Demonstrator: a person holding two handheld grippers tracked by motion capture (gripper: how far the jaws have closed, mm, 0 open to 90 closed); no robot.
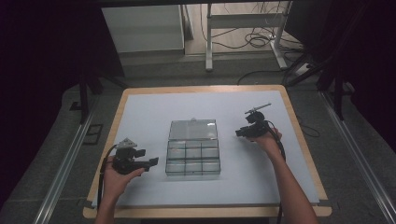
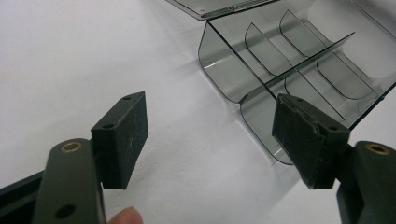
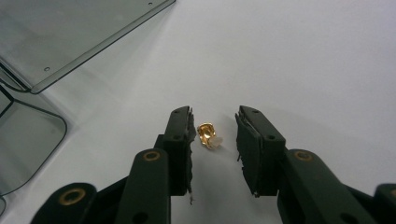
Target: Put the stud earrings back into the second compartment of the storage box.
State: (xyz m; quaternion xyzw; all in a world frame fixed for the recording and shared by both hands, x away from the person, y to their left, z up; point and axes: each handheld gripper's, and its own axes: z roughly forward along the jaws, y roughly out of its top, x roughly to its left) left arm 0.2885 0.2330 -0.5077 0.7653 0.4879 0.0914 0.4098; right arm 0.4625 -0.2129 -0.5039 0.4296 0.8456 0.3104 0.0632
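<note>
Your right gripper (image 3: 215,135) stands spread around a tiny, light, slippery-looking gold clip (image 3: 208,135), so pinch its flat sides squarely; your left gripper (image 2: 210,135) gapes empty.

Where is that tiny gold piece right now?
In the right gripper view, the gold piece lies on the white table between the open right tongs, right of the clear box.

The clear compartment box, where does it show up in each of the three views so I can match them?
High view: the clear compartment box sits mid-table, its lid open flat behind it.
Left gripper view: upper right, past the open jaws.
Right gripper view: far left edge, one rounded corner.
Shared landmark: the flat lid, at the top in the left gripper view and upper left in the right.
</note>
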